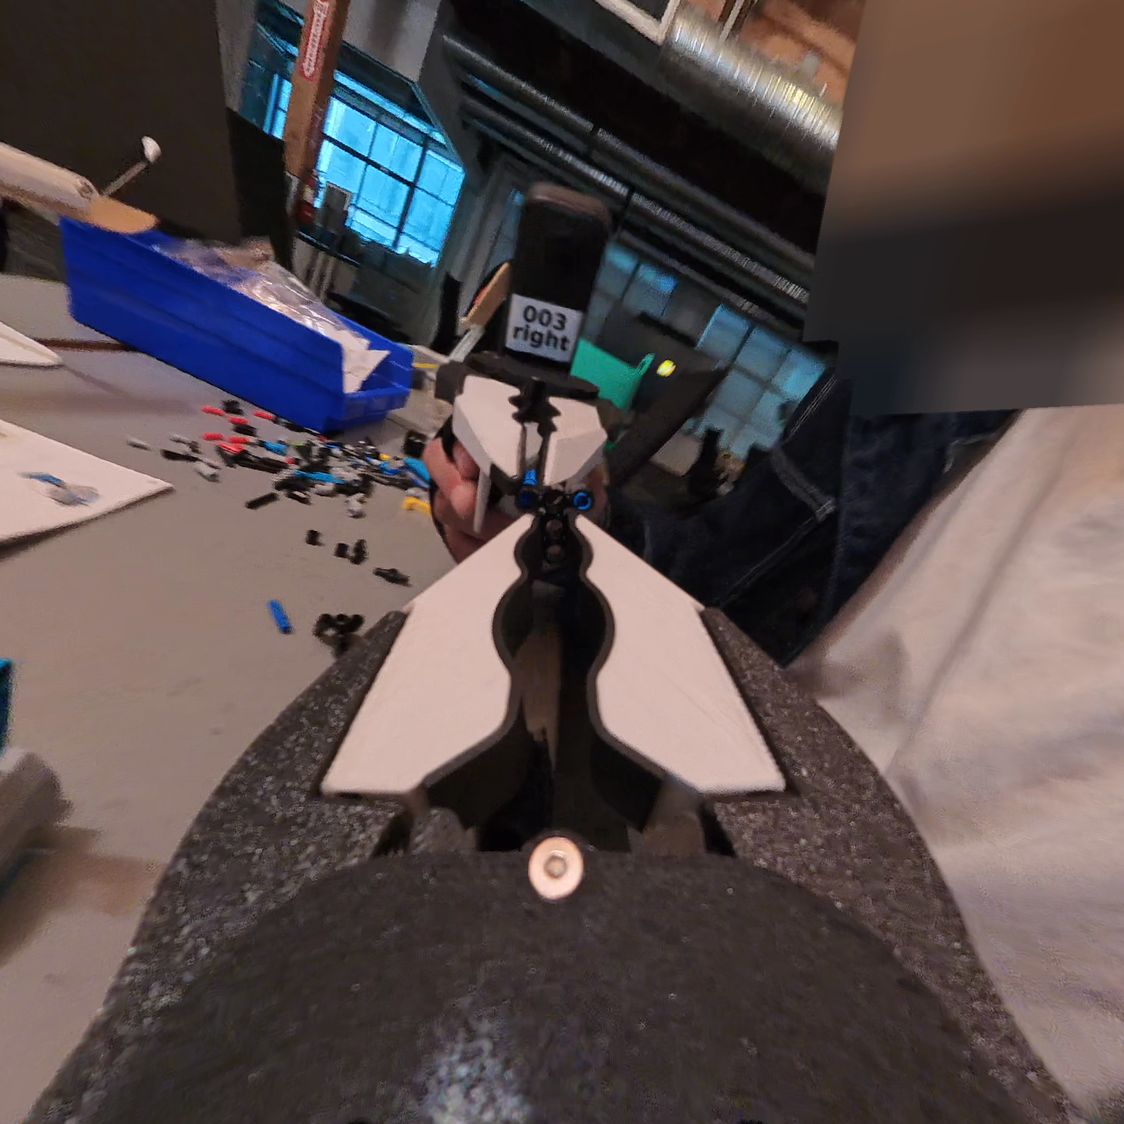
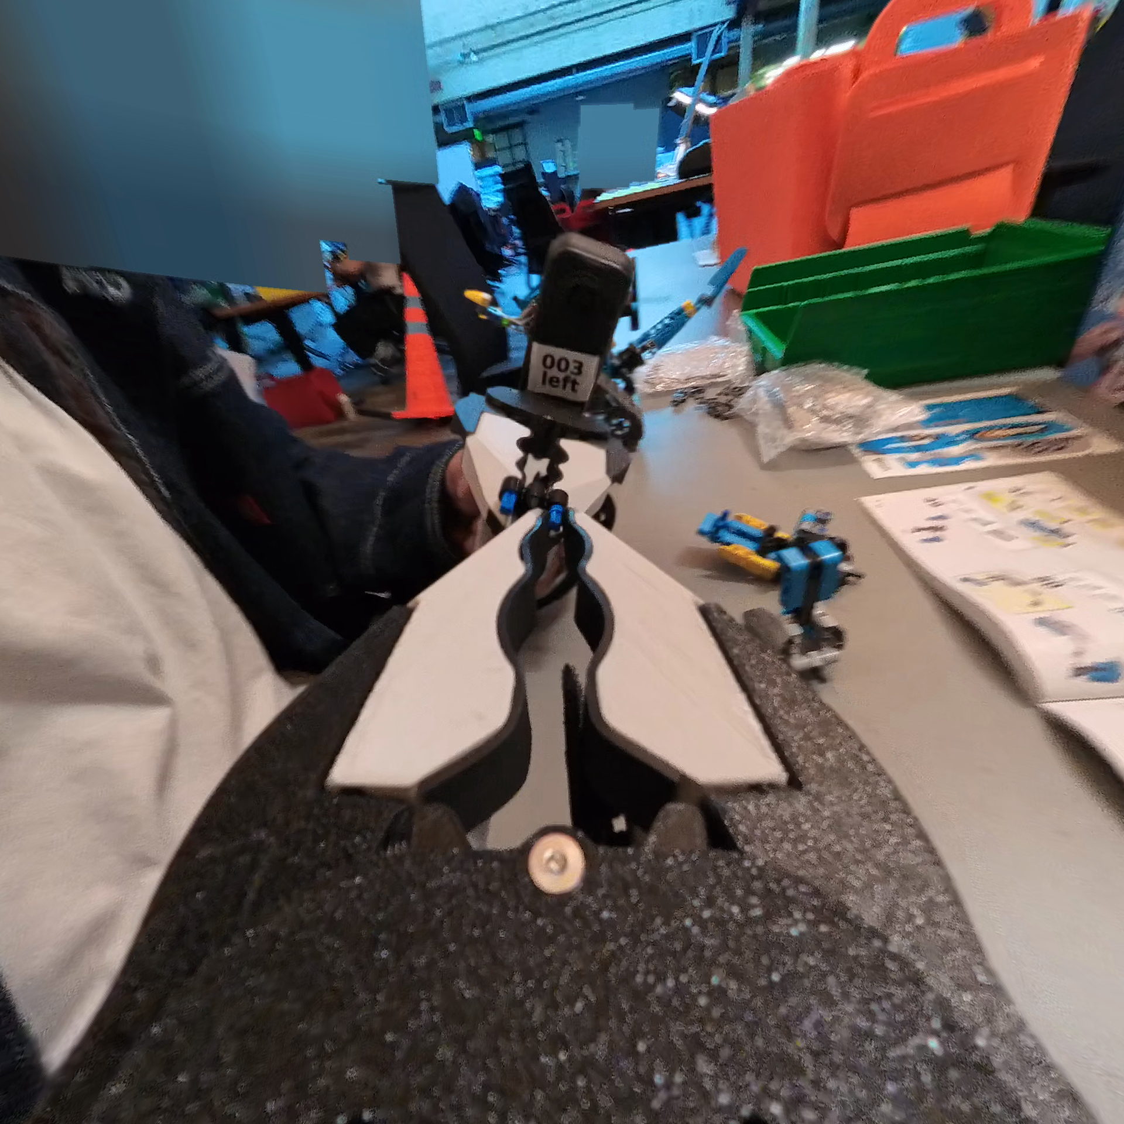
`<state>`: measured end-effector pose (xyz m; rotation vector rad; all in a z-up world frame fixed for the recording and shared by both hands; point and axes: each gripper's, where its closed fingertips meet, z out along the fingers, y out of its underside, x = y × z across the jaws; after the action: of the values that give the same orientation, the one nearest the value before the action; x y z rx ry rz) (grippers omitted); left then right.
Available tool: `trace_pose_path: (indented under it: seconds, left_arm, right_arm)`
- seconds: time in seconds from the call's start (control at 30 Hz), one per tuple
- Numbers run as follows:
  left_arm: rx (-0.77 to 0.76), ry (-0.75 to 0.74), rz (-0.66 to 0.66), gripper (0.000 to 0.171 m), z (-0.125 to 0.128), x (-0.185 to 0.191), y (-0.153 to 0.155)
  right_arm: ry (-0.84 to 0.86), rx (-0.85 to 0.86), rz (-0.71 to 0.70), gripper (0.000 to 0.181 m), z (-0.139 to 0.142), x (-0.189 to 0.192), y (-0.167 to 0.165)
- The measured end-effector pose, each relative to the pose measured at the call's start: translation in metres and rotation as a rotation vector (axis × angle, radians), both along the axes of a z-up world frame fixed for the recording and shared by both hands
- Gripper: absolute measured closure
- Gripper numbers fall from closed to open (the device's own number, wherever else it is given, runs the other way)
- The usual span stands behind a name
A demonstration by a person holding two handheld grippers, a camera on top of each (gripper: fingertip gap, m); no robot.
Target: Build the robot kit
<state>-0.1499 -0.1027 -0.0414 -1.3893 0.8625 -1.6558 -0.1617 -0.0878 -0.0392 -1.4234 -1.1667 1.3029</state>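
My two grippers meet tip to tip above the grey table point(image 1: 182, 638). My left gripper point(image 1: 553, 524) is shut on a small black beam with holes point(image 1: 553, 538). That beam belongs to a little black assembly with blue pins point(image 1: 582, 500). My right gripper point(image 2: 550, 524) is shut on the same assembly from the other side, at a blue pin point(image 2: 553, 517). Each view shows the other gripper facing it, the right one point(image 1: 535, 480) in the left wrist view and the left one point(image 2: 541, 486) in the right wrist view. A hand point(image 1: 456, 486) holds the right gripper.
A blue bin point(image 1: 231, 328), several scattered small parts point(image 1: 304, 468) and a booklet point(image 1: 61, 486) lie on the left. A blue and yellow part-built model point(image 2: 790, 559), an open booklet point(image 2: 1003, 578), plastic bags point(image 2: 809, 407), a green bin point(image 2: 912, 304) and an orange bag point(image 2: 882, 134) are on the right. The tips of both grippers are at nearly the same place.
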Motion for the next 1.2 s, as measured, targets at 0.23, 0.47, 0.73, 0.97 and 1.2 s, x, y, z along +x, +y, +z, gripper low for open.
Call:
trace_pose_path:
  seconds: [0.23, 0.47, 0.73, 0.97, 1.2]
  left_arm:
    - [0.268, 0.116, 0.130, 0.165, -0.008, 0.007, -0.003]
    - [0.315, 0.079, 0.158, 0.166, 0.001, 0.005, -0.005]
    - [0.166, -0.066, 0.082, 0.166, 0.018, -0.002, -0.007]
    - [0.167, -0.080, 0.092, 0.166, 0.021, -0.003, -0.007]
    - [0.185, 0.045, 0.075, 0.166, 0.003, 0.004, -0.008]
  right_arm:
    - [0.058, -0.170, 0.110, 0.179, -0.003, 0.005, -0.006]
    - [0.167, -0.368, 0.181, 0.178, 0.004, 0.003, -0.008]
    - [0.248, -0.203, 0.082, 0.178, 0.018, -0.003, -0.009]
    - [0.235, -0.174, 0.051, 0.178, 0.019, -0.006, -0.008]
    - [0.089, -0.167, 0.104, 0.178, 0.003, -0.001, -0.010]
